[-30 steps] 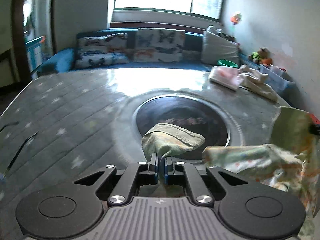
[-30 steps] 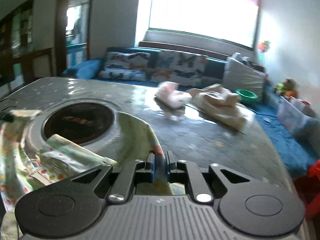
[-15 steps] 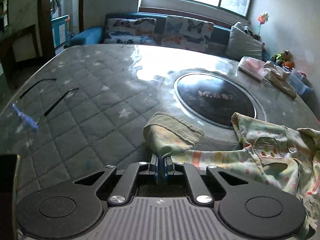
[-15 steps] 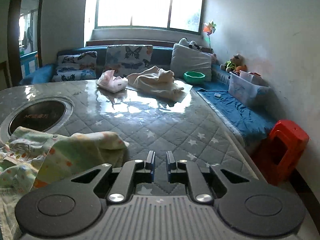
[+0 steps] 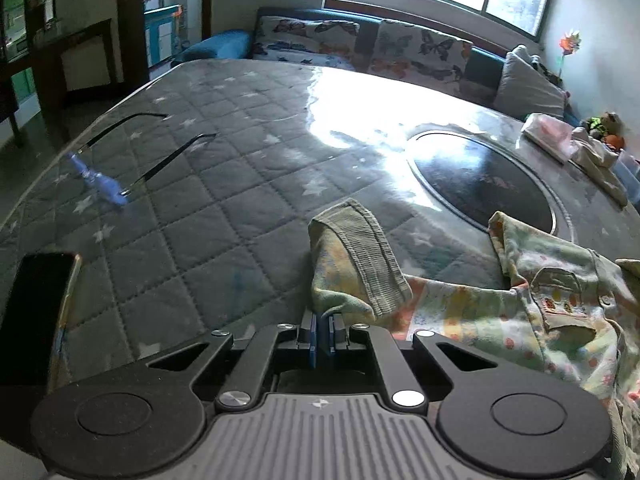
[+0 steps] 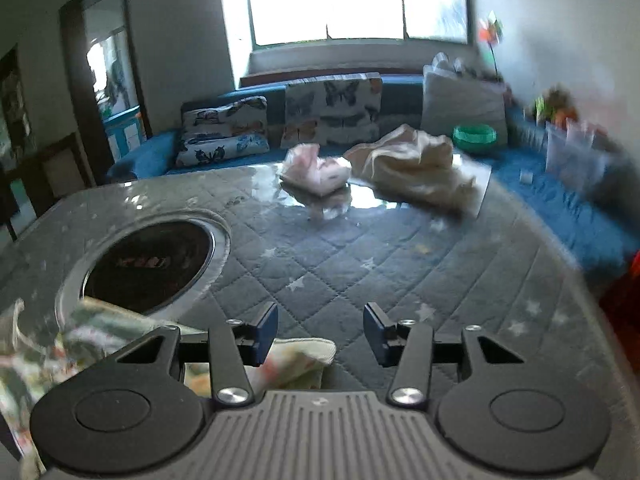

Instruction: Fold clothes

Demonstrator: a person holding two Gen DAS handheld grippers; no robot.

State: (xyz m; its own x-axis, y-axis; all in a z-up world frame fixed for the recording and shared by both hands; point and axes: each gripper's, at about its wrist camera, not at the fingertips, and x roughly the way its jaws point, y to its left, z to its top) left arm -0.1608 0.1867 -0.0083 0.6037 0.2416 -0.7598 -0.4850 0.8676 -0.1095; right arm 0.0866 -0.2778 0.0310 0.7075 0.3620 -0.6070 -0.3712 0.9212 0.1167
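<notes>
Left tongs [image 5: 320, 334] pinch the shirt's cuff [image 5: 356, 256]; right tongs [image 6: 320, 334] gape wide, empty; a tug could bunch the shirt [image 5: 540, 312].

Pastel garment [image 5: 520, 304], grey quilt [image 5: 224, 208]
Green-yellow with orange dots, olive ribbed cuff [image 5: 360, 256]; white stars on quilting; blue pads [image 6: 266, 328].

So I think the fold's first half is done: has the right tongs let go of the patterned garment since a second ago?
Yes. The right tongs now stand open over the quilted table, where earlier they were shut on the patterned garment.
</notes>
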